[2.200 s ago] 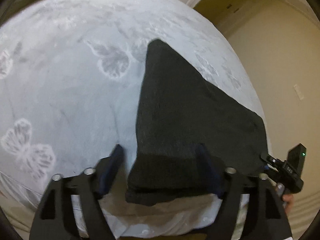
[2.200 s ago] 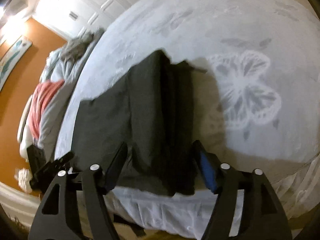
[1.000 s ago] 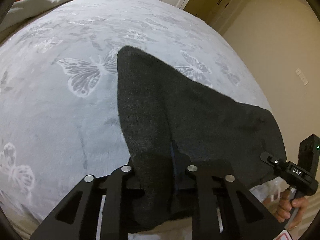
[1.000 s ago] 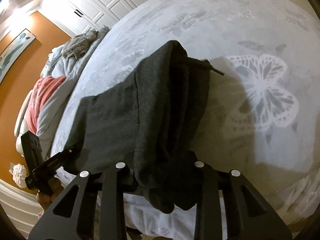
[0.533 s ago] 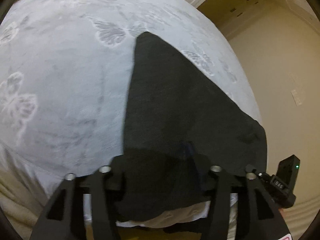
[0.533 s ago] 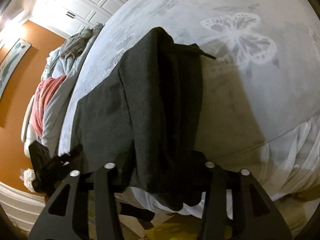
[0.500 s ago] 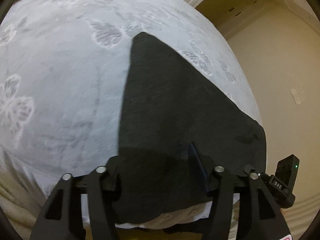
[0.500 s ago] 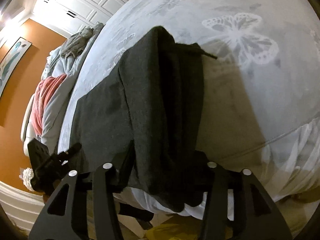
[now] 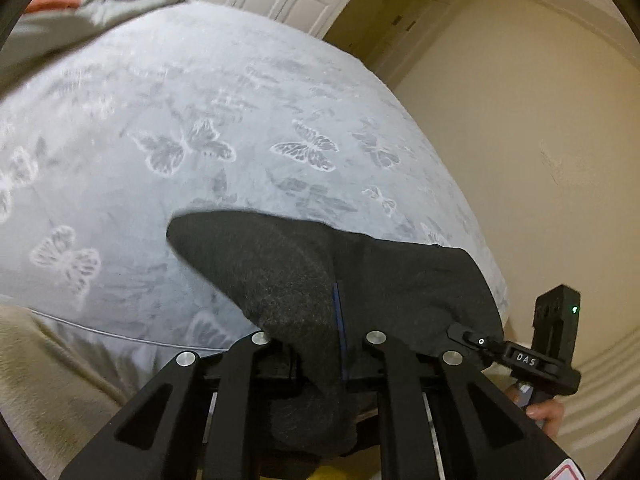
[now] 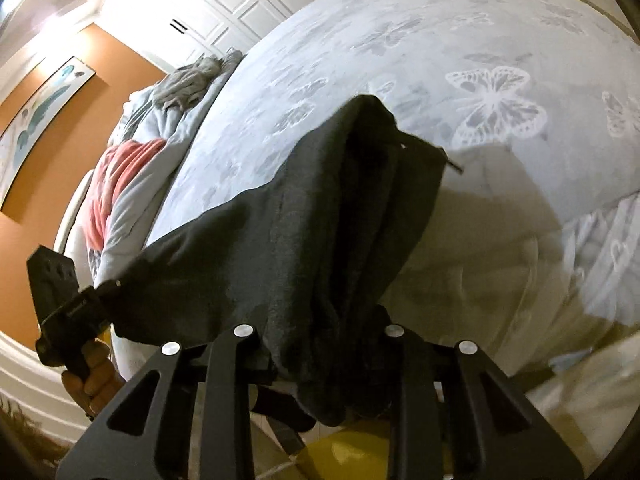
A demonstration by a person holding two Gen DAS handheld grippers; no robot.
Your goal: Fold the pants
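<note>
The dark grey pants (image 9: pixel 288 276) are lifted off the bed and hang stretched between my two grippers. My left gripper (image 9: pixel 320 344) is shut on one end of the pants; cloth drapes over its jaws and hides the fingertips. My right gripper (image 10: pixel 320 340) is shut on the other end of the pants (image 10: pixel 328 216), where a drawstring (image 10: pixel 450 164) sticks out at the waistband. The right gripper (image 9: pixel 520 360) shows at the lower right of the left wrist view, and the left gripper (image 10: pixel 68 312) at the lower left of the right wrist view.
The bed has a pale grey blanket with butterfly prints (image 9: pixel 200 128). Rumpled grey and red bedding (image 10: pixel 132 160) lies at the head end. White closet doors (image 10: pixel 224 4) and an orange wall (image 10: pixel 48 128) stand behind. A beige wall (image 9: pixel 520 120) is on the right.
Both grippers have closed on the pants' near edge and lifted it off the bed. The far fold now hangs raised and the cloth has pulled back toward me.
</note>
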